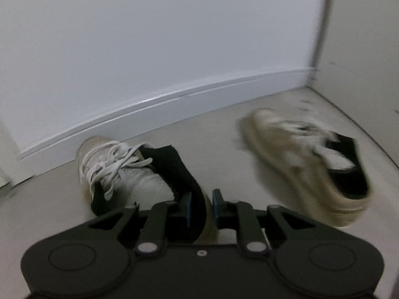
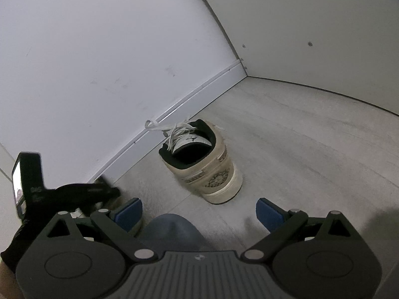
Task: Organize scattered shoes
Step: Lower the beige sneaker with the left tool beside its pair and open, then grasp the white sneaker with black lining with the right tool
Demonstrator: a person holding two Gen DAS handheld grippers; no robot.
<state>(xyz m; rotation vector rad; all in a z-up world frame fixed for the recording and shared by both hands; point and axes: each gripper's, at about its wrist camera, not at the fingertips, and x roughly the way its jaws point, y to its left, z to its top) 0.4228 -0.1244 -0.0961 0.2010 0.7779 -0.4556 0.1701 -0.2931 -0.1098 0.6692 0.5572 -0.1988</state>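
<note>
In the left wrist view my left gripper [image 1: 201, 205] is shut on the heel collar of a cream sneaker [image 1: 119, 172] with white laces and black lining, its toe pointing at the skirting board. A second cream sneaker [image 1: 306, 159], blurred, lies on the floor to the right. The right wrist view shows that same second sneaker [image 2: 202, 162] from behind, standing upright on the floor, heel toward me. My right gripper [image 2: 199, 211] is open behind it, with nothing between its blue pads [image 2: 129, 211]. The left gripper's body [image 2: 74, 191] shows at the lower left.
A white wall with a skirting board [image 1: 174, 99] runs along the back and meets a side wall in a corner [image 2: 245, 74]. The floor [image 2: 299, 137] is pale grey. A blue-clad knee [image 2: 172, 229] of the person sits below the right gripper.
</note>
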